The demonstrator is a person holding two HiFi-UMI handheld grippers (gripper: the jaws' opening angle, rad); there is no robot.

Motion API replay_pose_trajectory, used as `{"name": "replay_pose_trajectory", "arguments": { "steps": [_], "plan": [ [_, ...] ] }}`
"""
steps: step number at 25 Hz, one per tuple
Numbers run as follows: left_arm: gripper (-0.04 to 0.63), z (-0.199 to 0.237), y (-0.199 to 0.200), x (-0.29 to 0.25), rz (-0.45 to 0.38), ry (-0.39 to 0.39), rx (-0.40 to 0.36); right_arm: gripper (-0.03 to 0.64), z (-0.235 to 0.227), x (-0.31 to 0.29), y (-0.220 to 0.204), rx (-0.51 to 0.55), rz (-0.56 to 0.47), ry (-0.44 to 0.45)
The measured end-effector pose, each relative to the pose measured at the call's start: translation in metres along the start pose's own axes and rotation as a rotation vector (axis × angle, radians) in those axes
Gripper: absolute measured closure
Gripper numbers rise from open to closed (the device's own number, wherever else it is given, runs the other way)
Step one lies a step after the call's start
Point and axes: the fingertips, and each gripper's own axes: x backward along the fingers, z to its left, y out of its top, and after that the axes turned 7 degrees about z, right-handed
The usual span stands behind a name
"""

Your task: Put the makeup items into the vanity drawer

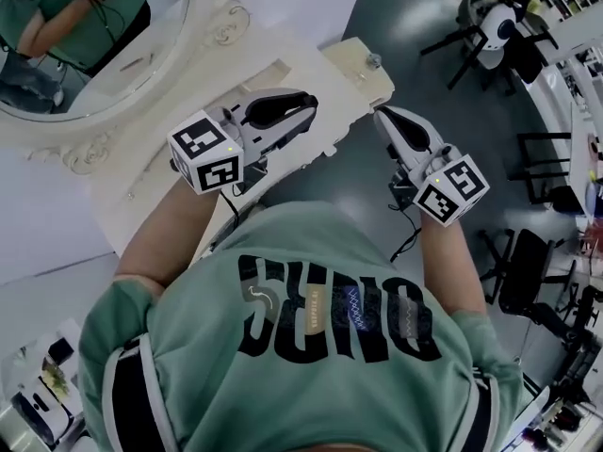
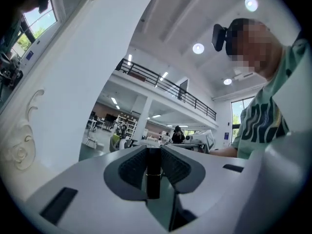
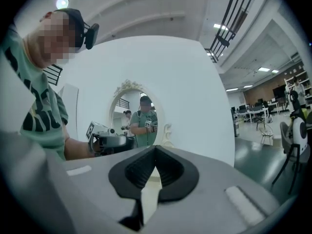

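Grip check: we clamp our left tool on a black tube; right tool, at 3 o'clock, is pinched together.

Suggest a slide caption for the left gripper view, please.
Left gripper clamps a slim dark tube between its pads, white vanity frame at left, open hall beyond.

Oval mirror in a big open hall

The oval mirror sits in a cream carved frame, and a plain white panel stands behind it. The grey floor is glossy. Black chairs stand at the right side of the head view. High up, a dark balcony railing runs under round ceiling lights.
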Motion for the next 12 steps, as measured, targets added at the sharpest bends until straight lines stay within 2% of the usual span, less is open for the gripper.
{"name": "replay_pose_trajectory", "arguments": {
  "steps": [5, 12],
  "plan": [
    [0.505, -0.029, 0.048, -0.012, -0.094, -0.065, -0.028, 0.606, -0.008, 0.036, 0.047, 0.027, -0.076, -0.034],
    [0.505, -0.049, 0.062, -0.020, -0.105, -0.086, -0.031, 0.606, -0.014, 0.061, 0.060, 0.049, -0.095, -0.053]
  ]
}}
